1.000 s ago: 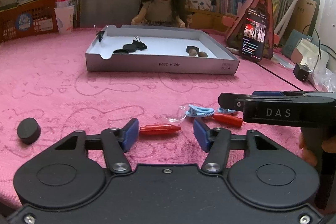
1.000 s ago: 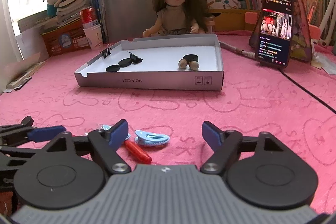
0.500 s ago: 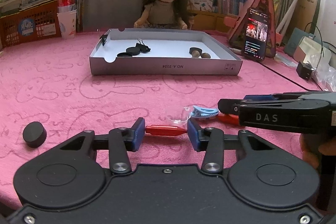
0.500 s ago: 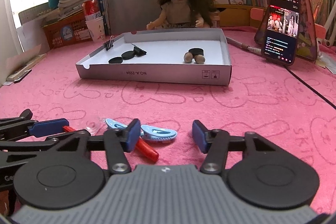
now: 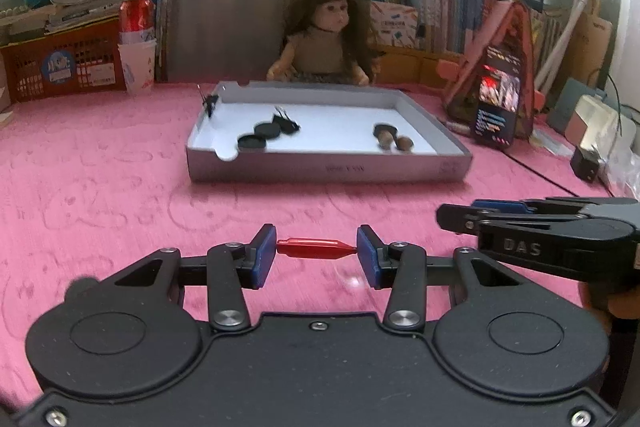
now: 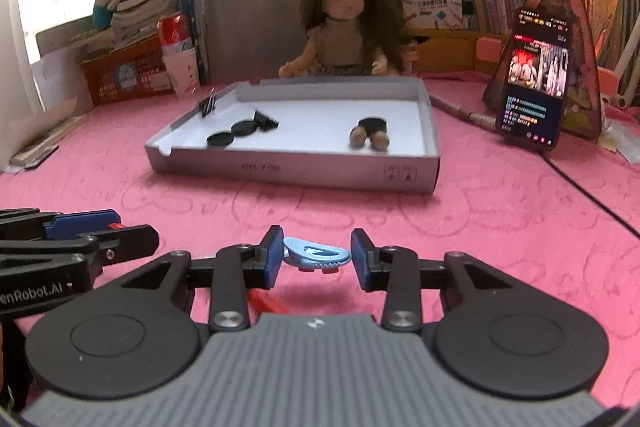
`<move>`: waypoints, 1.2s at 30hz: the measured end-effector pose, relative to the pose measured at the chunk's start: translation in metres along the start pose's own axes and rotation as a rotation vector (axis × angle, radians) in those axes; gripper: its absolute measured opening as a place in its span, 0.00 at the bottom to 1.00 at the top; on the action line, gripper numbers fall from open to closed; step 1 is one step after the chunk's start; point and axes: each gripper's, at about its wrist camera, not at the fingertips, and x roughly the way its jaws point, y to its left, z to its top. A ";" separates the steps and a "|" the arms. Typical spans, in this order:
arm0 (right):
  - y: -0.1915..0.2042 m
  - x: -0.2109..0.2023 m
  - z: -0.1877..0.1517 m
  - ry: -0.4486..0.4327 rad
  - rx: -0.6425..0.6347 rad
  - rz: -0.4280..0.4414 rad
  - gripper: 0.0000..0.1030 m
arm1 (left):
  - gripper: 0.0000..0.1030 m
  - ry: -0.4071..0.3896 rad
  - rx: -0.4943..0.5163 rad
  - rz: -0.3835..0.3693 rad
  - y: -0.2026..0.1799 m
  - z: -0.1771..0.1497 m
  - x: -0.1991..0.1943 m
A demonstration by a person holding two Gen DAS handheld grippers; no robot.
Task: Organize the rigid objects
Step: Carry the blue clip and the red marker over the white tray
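Left view, left gripper (image 5: 316,251): it is clamping the red peg (image 5: 316,248) end to end between its blue pads (image 5: 264,254), and the peg is looking clear of the pink cloth (image 5: 100,195).
Left view, tray (image 5: 328,169): it is sitting beyond the peg, in front of the doll (image 5: 326,39), open side up.
Left view, done so far: black discs (image 5: 260,135) and a black clip (image 5: 286,123) are lying in the tray's left half, with two brown lumps (image 5: 394,142) and a dark disc toward its right wall; another clip (image 5: 210,103) is sitting on the tray's back left corner.
Left view, right gripper (image 5: 540,227): it is reaching in from the right, on the near side of the tray; from here I cannot tell what it has.
Right view, right gripper (image 6: 316,257): its jaws have just been closing and the blue clip (image 6: 318,255) is sitting between them; the left pad is touching it, the right pad looks just at its tip, so I am reading this as a grip just made.
Right view, clip's place: it is on the near side of the tray, well apart from it, low over the cloth.
Right view, leftovers: a red thing (image 6: 268,301) is lying on the cloth under this gripper, nearer than the clip and farthest from the tray.
Right view, left gripper (image 6: 102,231): it is poking in at the left edge, a sliver of red showing at its pad.
Progress, my call: about midway. Several pieces are in the tray, two are in the grippers and waiting to be carried over, and at least that red thing is waiting on the cloth.
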 end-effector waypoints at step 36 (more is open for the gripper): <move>-0.044 0.114 0.077 0.115 0.082 -0.097 0.41 | 0.40 0.158 -0.073 0.080 0.049 0.090 0.157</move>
